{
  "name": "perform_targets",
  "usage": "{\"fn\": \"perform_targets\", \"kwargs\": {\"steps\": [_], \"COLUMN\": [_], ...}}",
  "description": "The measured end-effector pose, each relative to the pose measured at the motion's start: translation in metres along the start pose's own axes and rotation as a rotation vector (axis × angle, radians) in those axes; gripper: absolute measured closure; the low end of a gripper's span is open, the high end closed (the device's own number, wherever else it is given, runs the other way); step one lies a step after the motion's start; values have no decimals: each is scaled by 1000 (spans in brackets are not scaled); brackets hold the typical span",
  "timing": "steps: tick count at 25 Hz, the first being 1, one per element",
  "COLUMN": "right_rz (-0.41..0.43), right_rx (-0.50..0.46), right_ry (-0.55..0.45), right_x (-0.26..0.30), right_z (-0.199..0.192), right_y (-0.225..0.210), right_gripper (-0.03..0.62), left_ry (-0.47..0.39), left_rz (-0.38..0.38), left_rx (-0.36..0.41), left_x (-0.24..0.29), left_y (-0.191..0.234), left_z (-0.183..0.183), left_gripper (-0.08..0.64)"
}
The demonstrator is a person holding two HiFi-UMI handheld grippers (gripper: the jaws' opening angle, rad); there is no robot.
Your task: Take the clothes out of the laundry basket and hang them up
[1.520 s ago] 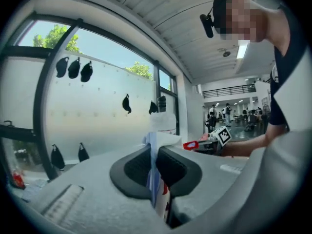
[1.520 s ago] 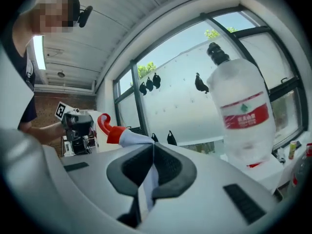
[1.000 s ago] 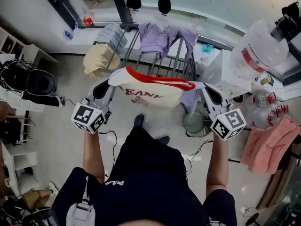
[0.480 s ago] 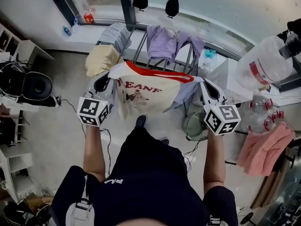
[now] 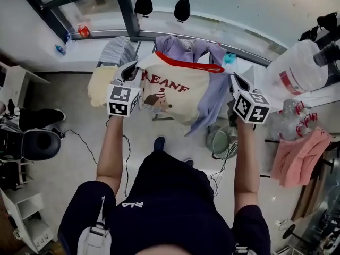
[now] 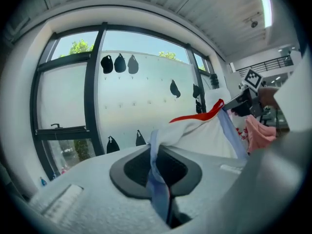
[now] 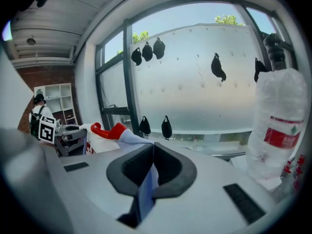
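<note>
While both tongs are held up in front of the person, a pale grey floor [image 5: 64,163] spreads far beneath them. Beyond their tips stands a wall of dark-framed windows [image 5: 126,9] and a long frosted panel [image 5: 234,7], with small black shapes [image 5: 142,4] hanging on it. Stretched between the two tongs is the cream T-shirt [image 5: 175,97], with a red collar, pale blue sleeves and a cartoon print; it hangs free in the air. The left tongs [image 5: 130,70] are pressed together on a fold of its blue sleeve, which runs down between the pads in the left gripper view [image 6: 157,167]. The right tongs [image 5: 234,79] pinch the other blue sleeve in the same way [image 7: 151,167]. Just past the shirt, lilac garments [image 5: 183,47] hang between the tongs. A grey cloth [image 5: 117,51] and a yellow cloth [image 5: 98,84] are draped just beyond and outward of the left tongs. Well outward of the left tongs and lower, a black chair [image 5: 40,145] stands on the floor. Outward of the right tongs stands a large clear water bottle [image 5: 297,68] with a red band; whether it holds anything cannot be told. A pink garment [image 5: 300,155] lies lower on that side. A round greenish basket [image 5: 223,141] sits on the floor beneath the right tongs, and what is inside it cannot be made out.
</note>
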State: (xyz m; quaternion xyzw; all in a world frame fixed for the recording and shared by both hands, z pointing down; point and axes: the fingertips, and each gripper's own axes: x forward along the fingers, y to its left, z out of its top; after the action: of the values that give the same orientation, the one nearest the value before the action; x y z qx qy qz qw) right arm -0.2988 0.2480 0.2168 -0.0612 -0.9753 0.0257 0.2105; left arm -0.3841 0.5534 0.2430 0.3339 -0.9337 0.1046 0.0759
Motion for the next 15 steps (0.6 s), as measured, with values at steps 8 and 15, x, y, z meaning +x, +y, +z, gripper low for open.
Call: {"fn": "perform_targets", "kwargs": {"steps": [8, 15], "right_rz": [-95, -103], "right_rx": [39, 98], "right_ry": [69, 78], "right_x": [79, 121], "right_z": [-13, -5], "right_y": [-47, -68], "right_gripper": [586, 588], "left_ry": [66, 95], "left_rz": [-80, -120], "left_rx": [-51, -70], "left_x": [100, 149], "left_y": [10, 27], "left_z": [-36, -44], "left_gripper": [526, 526]}}
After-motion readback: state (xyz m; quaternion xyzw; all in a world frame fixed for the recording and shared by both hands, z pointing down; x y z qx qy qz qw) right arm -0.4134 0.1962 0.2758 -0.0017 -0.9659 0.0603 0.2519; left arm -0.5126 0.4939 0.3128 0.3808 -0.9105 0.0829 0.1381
